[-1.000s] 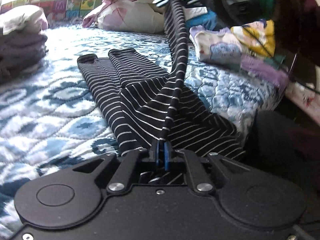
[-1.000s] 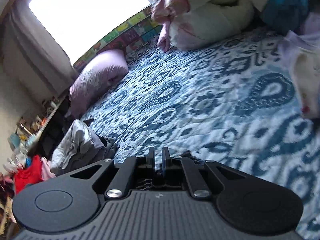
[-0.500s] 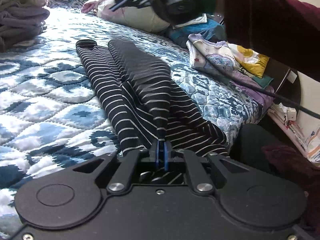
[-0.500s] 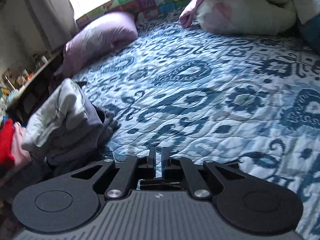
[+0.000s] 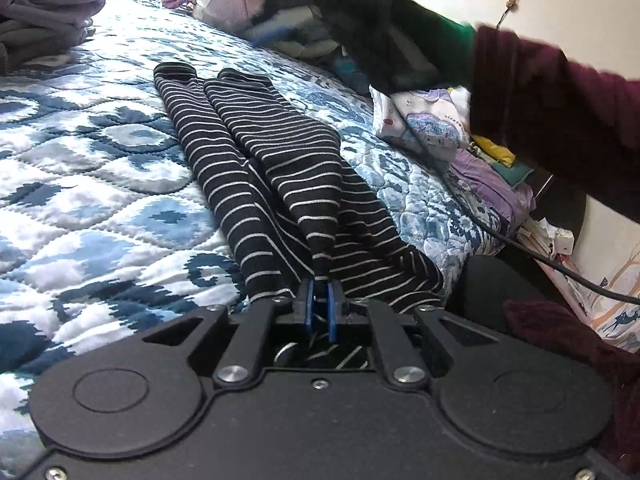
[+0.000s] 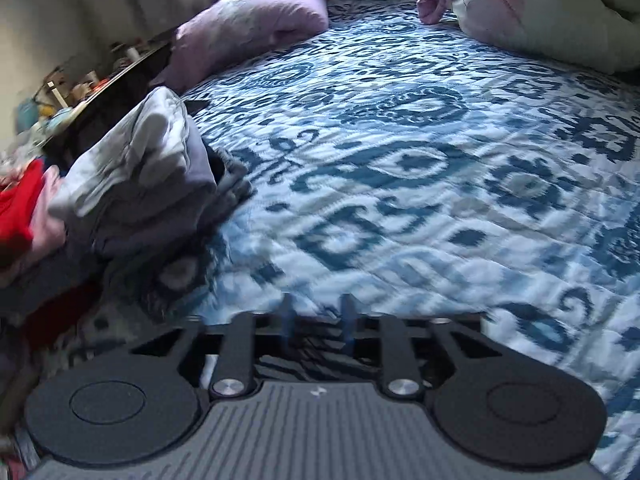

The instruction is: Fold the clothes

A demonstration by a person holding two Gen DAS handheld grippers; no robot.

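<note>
Window daylight, fisheye warp, motion blur

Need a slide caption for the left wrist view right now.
Left gripper shut on the striped garment laid along the quilt, right gripper blurred above its far end.

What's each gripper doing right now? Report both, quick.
Left gripper: shut on the striped garment, pinching a fold.
Right gripper: jaws opening, nothing between the fingertips; striped fabric shows just behind them.
</note>
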